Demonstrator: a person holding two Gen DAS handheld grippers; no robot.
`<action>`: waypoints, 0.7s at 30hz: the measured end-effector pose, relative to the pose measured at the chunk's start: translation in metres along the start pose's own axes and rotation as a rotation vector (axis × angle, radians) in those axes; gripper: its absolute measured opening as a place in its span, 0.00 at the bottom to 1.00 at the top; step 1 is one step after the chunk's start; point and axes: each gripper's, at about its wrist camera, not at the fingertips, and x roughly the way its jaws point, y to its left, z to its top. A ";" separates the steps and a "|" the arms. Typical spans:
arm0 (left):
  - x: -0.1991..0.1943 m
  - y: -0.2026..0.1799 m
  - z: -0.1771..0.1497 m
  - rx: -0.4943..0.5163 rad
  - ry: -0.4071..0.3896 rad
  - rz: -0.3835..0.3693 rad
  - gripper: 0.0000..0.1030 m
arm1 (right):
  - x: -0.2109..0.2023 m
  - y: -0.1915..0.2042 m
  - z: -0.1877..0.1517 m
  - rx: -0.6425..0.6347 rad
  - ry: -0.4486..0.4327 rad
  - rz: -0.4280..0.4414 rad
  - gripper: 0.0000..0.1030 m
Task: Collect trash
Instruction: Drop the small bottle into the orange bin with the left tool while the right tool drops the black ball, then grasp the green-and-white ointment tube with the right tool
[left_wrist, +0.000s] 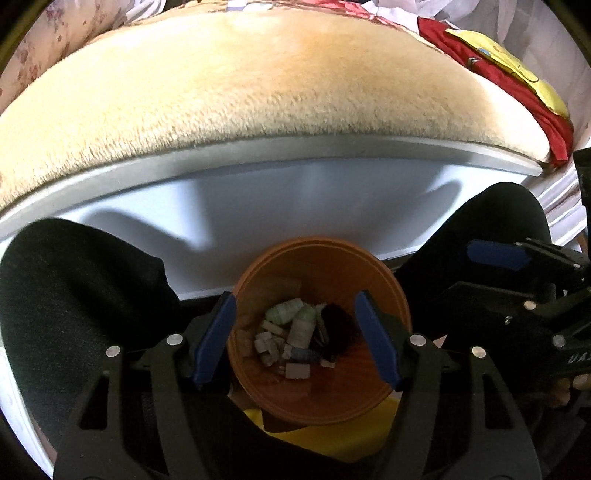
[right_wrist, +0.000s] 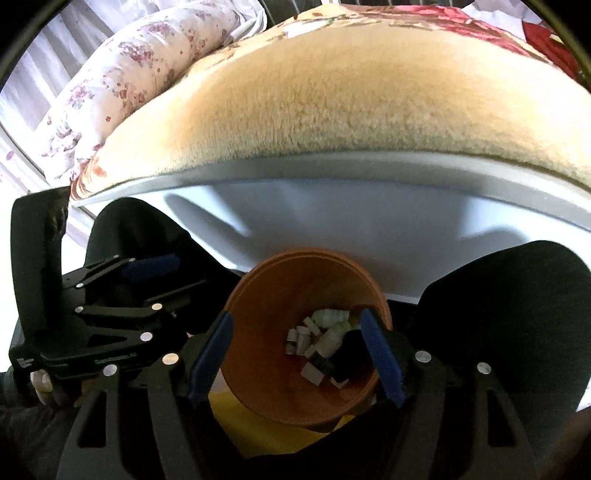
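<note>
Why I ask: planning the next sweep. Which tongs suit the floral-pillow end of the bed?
Left, probably. The left tongs and right tongs both hang open, empty, over the orange bin, but the left sits on the floral pillow side.

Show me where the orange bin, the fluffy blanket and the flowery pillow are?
orange bin (left_wrist: 384, 295): left wrist view, bare inner wall.
fluffy blanket (left_wrist: 240, 99): left wrist view, middle of its top.
flowery pillow (right_wrist: 140, 74): right wrist view, its middle.

The small pale scraps in the orange bin (left_wrist: 388, 291) are too tiny to identify tbh. The bin's near rim is hidden behind the left gripper (left_wrist: 295, 339), and the floral pillow (right_wrist: 122, 77) runs off frame.
</note>
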 end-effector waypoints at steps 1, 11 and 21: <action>-0.004 -0.001 0.003 0.009 -0.008 0.004 0.64 | -0.005 0.001 0.003 -0.001 -0.010 0.001 0.68; -0.101 0.021 0.077 0.043 -0.309 0.023 0.79 | -0.067 0.007 0.121 -0.061 -0.185 0.085 0.75; -0.079 0.062 0.161 -0.076 -0.351 0.159 0.79 | 0.030 0.009 0.310 0.052 -0.192 0.030 0.73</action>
